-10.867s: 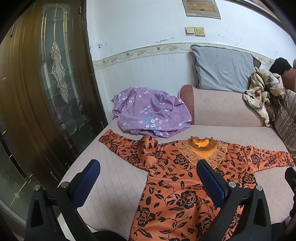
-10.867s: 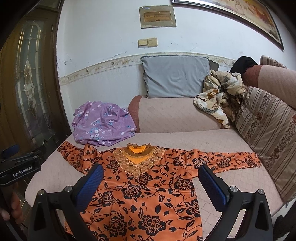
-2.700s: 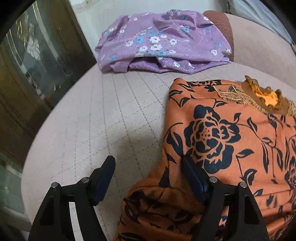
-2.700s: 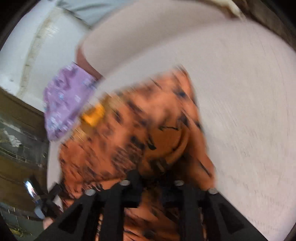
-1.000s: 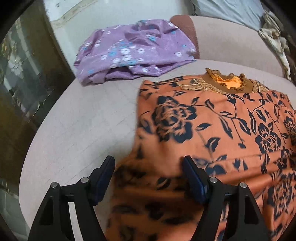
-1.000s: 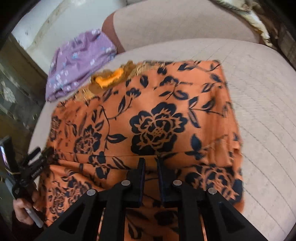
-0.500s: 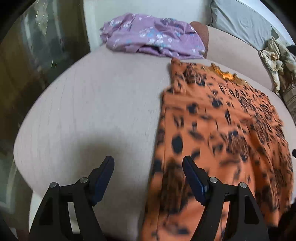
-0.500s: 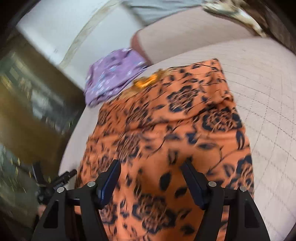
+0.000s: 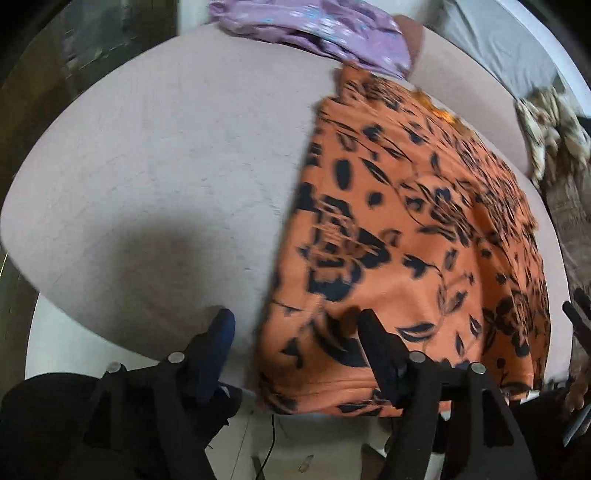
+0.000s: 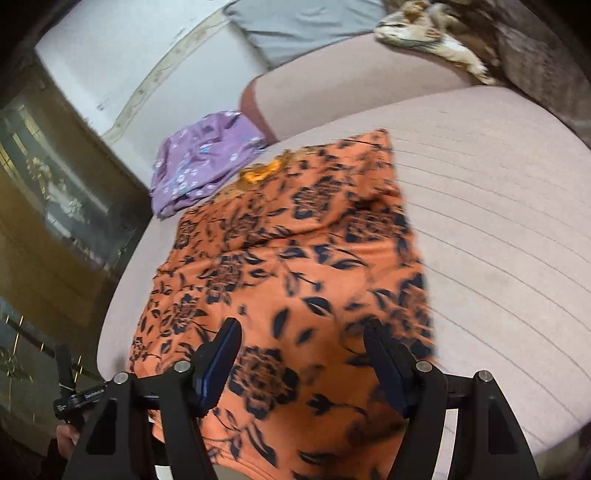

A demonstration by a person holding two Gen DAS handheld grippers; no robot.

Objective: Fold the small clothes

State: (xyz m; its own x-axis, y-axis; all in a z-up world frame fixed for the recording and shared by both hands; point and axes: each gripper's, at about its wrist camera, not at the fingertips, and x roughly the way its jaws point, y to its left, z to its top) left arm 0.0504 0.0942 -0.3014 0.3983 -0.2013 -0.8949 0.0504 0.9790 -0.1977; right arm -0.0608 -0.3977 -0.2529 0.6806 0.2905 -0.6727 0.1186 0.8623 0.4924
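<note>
An orange dress (image 9: 413, 229) with a black flower print lies flat on the pink sofa seat (image 9: 166, 177), sleeves folded in, hem hanging over the front edge. My left gripper (image 9: 297, 332) hovers over the hem's left corner. Its jaws are closing with the dress's left edge between them, and the pads do not press on the cloth. My right gripper (image 10: 303, 347) stands open above the dress (image 10: 295, 258) near the hem's right part, holding nothing. The left gripper (image 10: 74, 398) also shows at the lower left of the right wrist view.
A purple flowered cloth (image 9: 325, 29) lies bunched at the seat's back left. A grey pillow (image 10: 306, 22) and a crumpled patterned cloth (image 10: 432, 33) rest on the sofa back. A dark glazed door (image 10: 55, 192) stands left. Pale floor (image 9: 258, 443) lies below the seat's front edge.
My right gripper has opened and let go of the dress. Both grippers have drawn back toward the hem at the seat's front edge, and the left one now tilts further down.
</note>
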